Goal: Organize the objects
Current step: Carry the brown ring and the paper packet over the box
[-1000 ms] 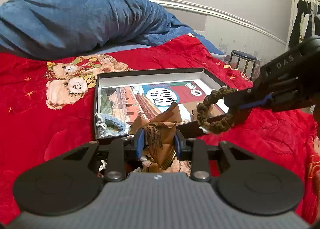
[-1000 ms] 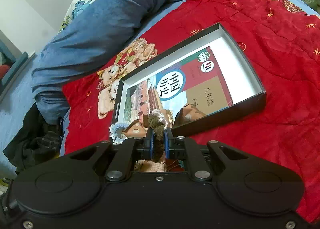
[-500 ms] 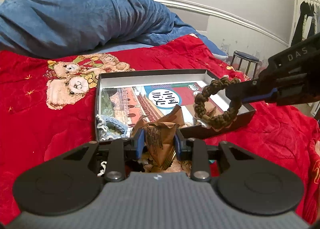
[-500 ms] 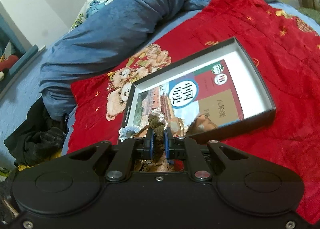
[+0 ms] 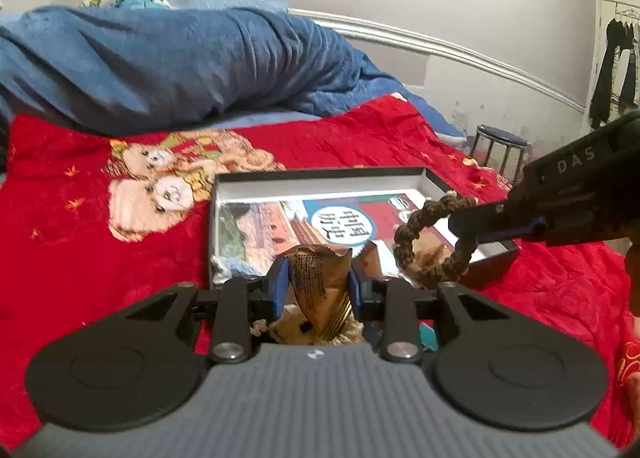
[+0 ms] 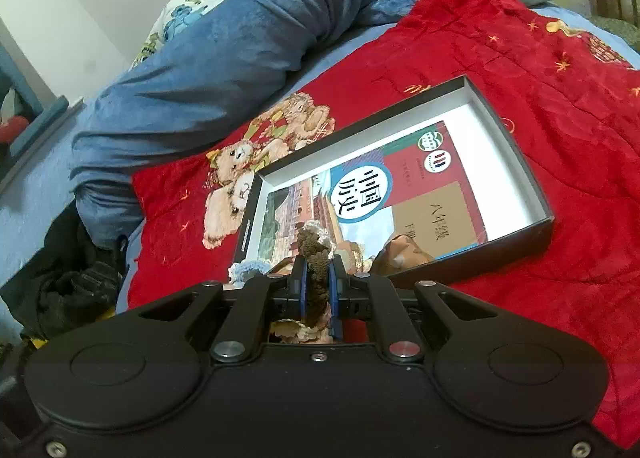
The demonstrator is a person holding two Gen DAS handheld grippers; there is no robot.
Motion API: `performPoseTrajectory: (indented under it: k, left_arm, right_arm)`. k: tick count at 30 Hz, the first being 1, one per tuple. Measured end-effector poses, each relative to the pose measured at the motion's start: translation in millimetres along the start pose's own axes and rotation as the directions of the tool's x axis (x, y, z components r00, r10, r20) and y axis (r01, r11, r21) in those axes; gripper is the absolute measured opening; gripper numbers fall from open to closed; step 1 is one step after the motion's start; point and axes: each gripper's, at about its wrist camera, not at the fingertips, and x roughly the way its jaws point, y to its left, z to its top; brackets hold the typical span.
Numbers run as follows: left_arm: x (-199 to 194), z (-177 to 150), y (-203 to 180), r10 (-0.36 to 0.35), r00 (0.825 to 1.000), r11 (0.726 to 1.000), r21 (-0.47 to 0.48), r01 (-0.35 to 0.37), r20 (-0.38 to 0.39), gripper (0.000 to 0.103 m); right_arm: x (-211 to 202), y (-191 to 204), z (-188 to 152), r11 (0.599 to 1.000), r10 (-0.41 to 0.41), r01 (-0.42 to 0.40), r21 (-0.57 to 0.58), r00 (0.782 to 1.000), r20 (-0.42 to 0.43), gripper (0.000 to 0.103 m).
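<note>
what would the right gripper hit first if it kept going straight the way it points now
Probably the book lying in the open box: the right gripper, shut on the brown scrunchie, points down over the box's near wall. Depth is unclear, so that near wall could come first.

The left black plastic tongs (image 5: 316, 290) had blue pads, silver screws and a ribbed grey body; the right tongs (image 6: 319, 290), all black, bore "DAS" lettering.

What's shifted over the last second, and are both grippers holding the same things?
The right gripper carried the brown scrunchie up and farther over the open box. Unchanged: left gripper stays clamped on the brown wrapper; the textbook lies in the box.
</note>
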Motion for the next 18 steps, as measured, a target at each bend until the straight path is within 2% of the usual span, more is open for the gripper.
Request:
performPoseTrajectory:
  k: [11, 18]
  left_arm:
    - [2.0, 6.0, 8.7, 0.05, 0.998, 0.999, -0.007, -0.05, 0.035, 0.035]
    - [2.6, 11.3, 21.9, 0.085, 0.995, 0.996, -0.04, -0.083, 0.047, 0.035]
  right_arm:
    - [8.4, 14.5, 2.1, 0.999, 0.027, -0.026, -0.034, 1.0, 0.014, 0.011]
    - [2.9, 1.4, 10.2, 0.999, 0.029, -0.03, 0.031, 0.998, 0.05, 0.011]
